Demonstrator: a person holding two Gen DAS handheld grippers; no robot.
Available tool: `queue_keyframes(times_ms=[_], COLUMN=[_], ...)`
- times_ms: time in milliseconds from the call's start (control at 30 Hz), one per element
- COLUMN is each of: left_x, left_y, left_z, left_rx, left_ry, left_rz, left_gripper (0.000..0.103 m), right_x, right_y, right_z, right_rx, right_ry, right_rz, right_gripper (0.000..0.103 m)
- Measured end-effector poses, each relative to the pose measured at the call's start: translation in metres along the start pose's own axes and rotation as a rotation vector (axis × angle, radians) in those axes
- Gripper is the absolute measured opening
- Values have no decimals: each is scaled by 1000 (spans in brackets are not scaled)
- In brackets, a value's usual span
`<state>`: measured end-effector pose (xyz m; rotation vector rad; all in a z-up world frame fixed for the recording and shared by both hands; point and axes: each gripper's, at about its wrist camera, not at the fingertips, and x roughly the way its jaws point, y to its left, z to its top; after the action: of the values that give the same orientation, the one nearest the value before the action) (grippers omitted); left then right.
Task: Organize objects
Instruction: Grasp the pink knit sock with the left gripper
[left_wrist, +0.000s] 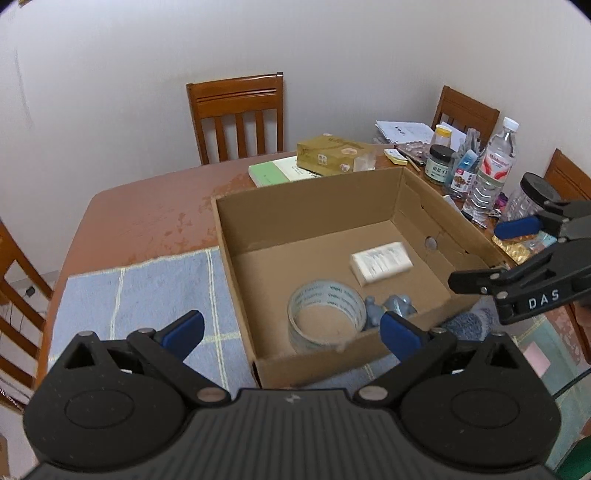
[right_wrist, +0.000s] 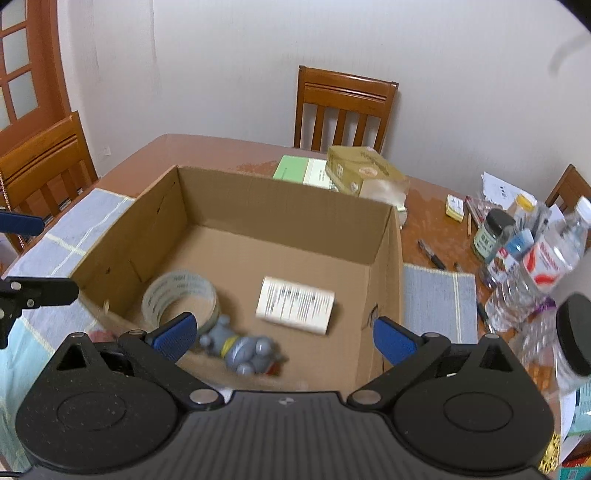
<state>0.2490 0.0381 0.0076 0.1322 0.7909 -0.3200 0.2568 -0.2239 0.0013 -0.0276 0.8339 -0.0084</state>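
Note:
An open cardboard box (left_wrist: 306, 206) (right_wrist: 280, 199) sits on the table. Inside lie a roll of clear tape (left_wrist: 327, 314) (right_wrist: 181, 295), a white packet with printed lines (left_wrist: 380, 263) (right_wrist: 295, 304) and a grey toy figure (left_wrist: 395, 306) (right_wrist: 245, 349). My left gripper (left_wrist: 291, 328) is open and empty, above the box's near wall. My right gripper (right_wrist: 282, 334) is open and empty, above the box's near side, over the toy. The right gripper also shows in the left wrist view (left_wrist: 476, 254), at the box's right wall.
A blue checked cloth (left_wrist: 147, 295) lies under the box. Behind it are a green book (left_wrist: 273, 171) and a gold carton (left_wrist: 332, 155). At the right stand jars (left_wrist: 437, 162), a water bottle (left_wrist: 491, 170), papers and pens. Wooden chairs (left_wrist: 236, 118) ring the table.

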Motion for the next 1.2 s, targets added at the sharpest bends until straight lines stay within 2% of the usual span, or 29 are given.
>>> queue_keyframes(times_ms=[100,267,567,867,1000,1200], left_x=[-3,-1,15,38,47,65], left_y=[-2,-8,-2,11,15,14], left_z=[-14,-34,-69,-98,-104,-110], left_rx=[-15,36,179,365,378,397], left_ry=[2,10,65,102,115,94], left_rz=[-3,-4,-77,-129,-189,-203], left_gripper=[101,101,101,101,101,100], right_x=[-6,-20,-39,-50,-54,-58], right_y=[3,8,21,29,32,36], right_z=[-15,-35,-63,-75,-79,-84], right_rx=[4,35,109,155,185,228], right_ry=[2,-4,-4,16,22,37], right_rz=[-3,-33,-69,-141,-170,-216], right_gripper=[103,103,103,103,103,103])
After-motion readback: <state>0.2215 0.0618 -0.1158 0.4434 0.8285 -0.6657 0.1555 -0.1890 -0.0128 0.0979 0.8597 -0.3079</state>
